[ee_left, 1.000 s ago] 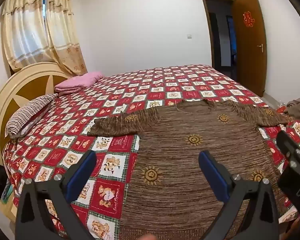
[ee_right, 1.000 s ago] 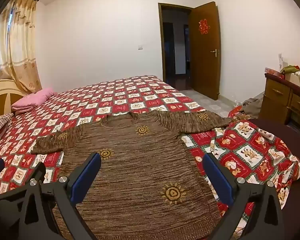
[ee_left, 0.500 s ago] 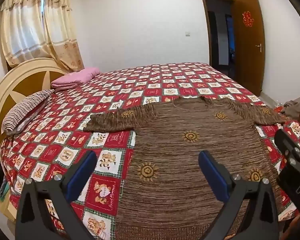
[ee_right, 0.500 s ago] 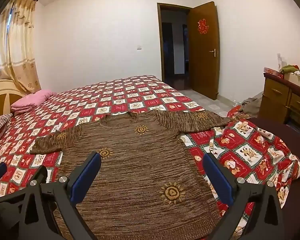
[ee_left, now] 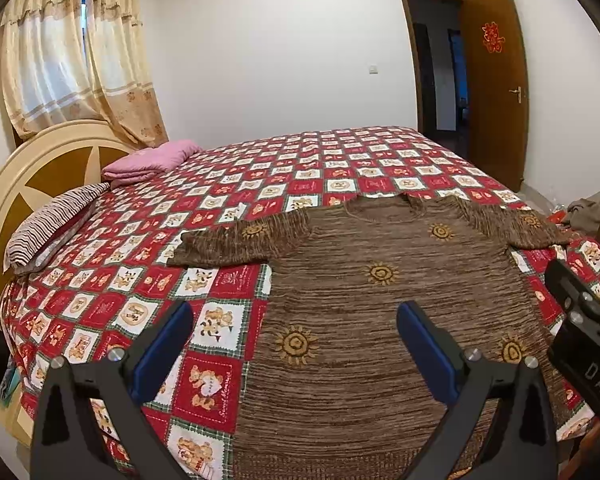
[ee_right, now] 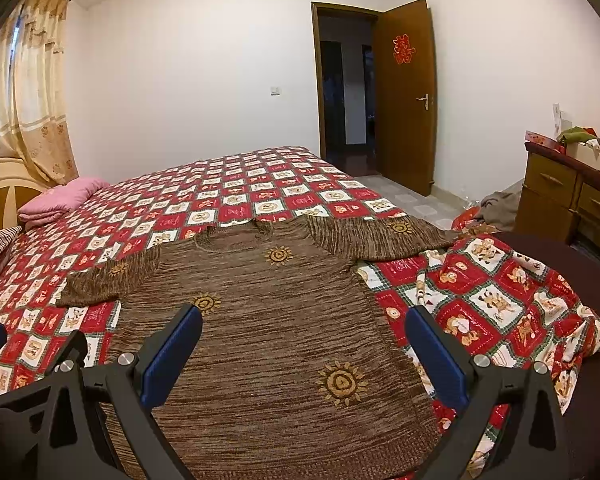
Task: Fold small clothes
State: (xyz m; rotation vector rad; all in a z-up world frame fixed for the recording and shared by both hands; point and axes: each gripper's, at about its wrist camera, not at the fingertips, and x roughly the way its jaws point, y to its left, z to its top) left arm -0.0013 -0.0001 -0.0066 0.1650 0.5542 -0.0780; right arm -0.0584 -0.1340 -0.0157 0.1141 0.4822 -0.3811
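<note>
**Both tongs lifted slightly, sweater untouched**

Since a second ago both views have risen a little; more of the sweater's hem side shows. Left tongs [ee_left: 292, 344] and right tongs [ee_right: 304, 344] hover above it, jaws wide apart, nothing held. Brown sweater [ee_right: 268, 320] lies flat on the red patchwork bed [ee_left: 260, 184], sleeves spread out, hem nearest the tongs.
</note>
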